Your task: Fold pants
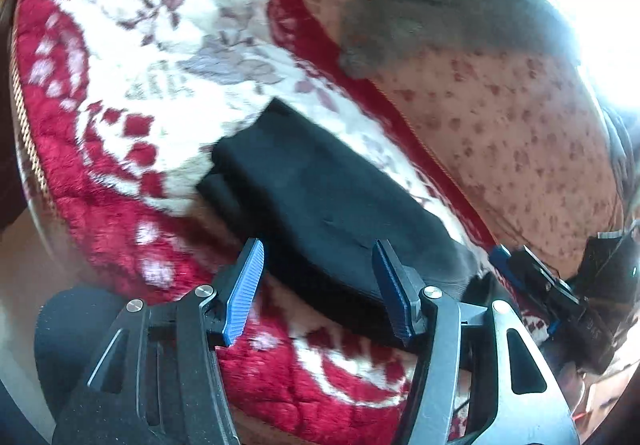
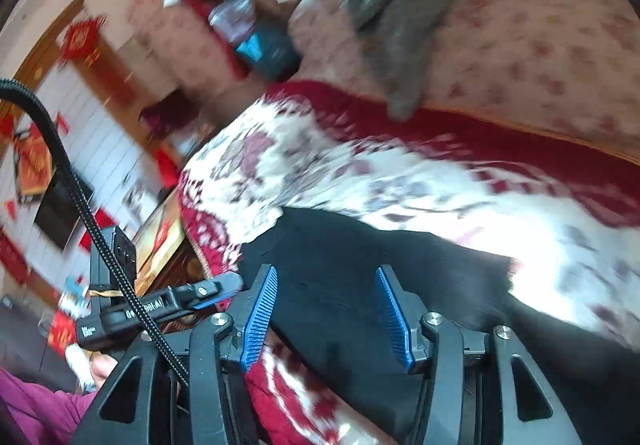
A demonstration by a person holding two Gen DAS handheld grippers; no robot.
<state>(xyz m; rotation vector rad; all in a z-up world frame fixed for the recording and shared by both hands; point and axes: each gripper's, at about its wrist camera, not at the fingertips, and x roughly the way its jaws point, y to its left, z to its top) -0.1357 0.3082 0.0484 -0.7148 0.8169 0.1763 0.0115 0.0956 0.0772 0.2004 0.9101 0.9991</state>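
The black pants lay folded into a compact stack on the red-and-white floral blanket, near its front edge. The left hand-held gripper and the right hand-held gripper hovered over the pants' near edge, each spread wide with nothing pinched. Risks, as judged: a blue finger brushing the stack could drag the top layer and undo the fold, and the plush blanket might catch the cloth. Counted: one pair of pants, one blanket, one grey garment beyond the pants, two grippers.
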